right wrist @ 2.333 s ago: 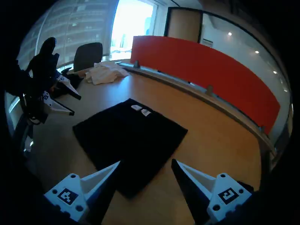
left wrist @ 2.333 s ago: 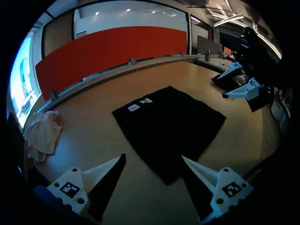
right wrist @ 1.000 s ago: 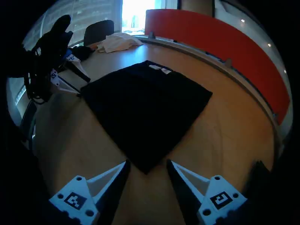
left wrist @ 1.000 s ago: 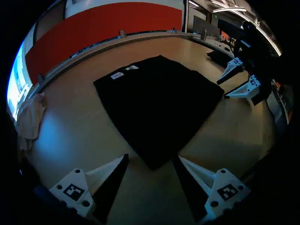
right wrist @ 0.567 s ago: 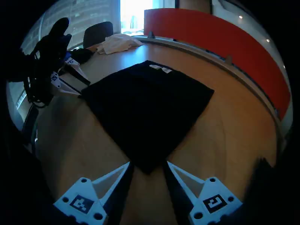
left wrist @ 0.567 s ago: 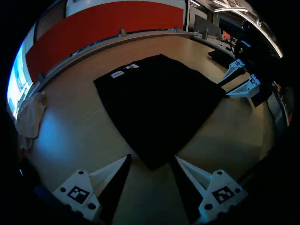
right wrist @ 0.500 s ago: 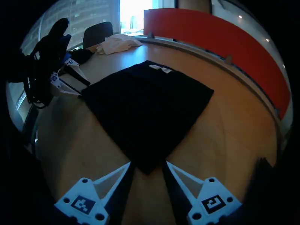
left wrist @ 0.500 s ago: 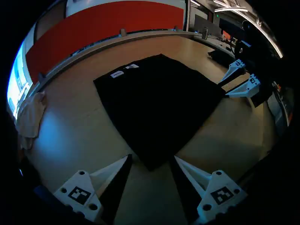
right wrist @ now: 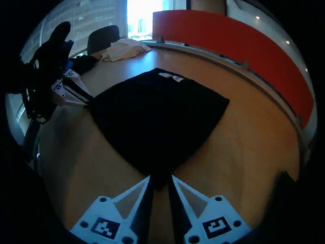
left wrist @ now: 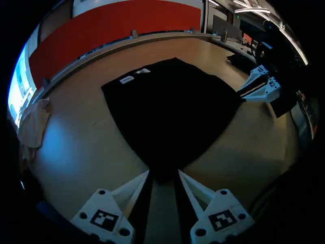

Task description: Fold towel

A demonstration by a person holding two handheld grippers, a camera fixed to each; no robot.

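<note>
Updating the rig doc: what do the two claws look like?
Left claw and right claw match: two white, wedge-shaped plastic fingers tapering to points, black inner faces, a square black-and-white tag and small round holes on each finger's base.

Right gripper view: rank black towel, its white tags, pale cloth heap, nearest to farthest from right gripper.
1. black towel: near corner between the fingers of the right gripper.
2. white tags: towel's far edge, ahead.
3. pale cloth heap: far back, left.

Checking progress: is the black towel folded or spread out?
Spread: the black towel lies flat on the table, no edge turned over.
</note>
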